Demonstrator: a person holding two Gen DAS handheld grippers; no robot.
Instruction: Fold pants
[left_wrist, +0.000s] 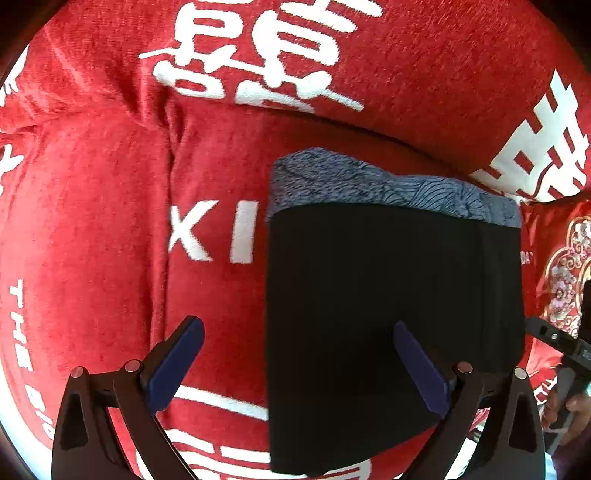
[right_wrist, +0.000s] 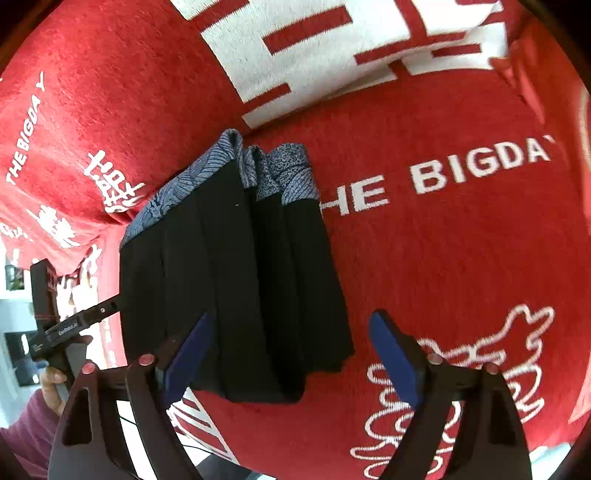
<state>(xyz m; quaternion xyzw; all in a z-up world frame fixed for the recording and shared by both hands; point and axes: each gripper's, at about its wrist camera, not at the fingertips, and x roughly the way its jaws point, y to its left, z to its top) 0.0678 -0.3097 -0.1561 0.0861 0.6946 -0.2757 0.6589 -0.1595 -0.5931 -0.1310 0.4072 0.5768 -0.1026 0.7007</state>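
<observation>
My left gripper (left_wrist: 295, 363) and my right gripper (right_wrist: 291, 354), two in all, both hang spread wide with nothing between their blue pads, poised over the near end of the one pair of folded black pants with a blue-grey patterned waistband (left_wrist: 391, 295). The pants lie in a loose stacked bundle on the single red plush blanket with white lettering (left_wrist: 110, 229), waistband at the far end. If I clamp too shallow, I judge I'd catch only the top layer, or drag the blanket along, and undo the fold.
</observation>
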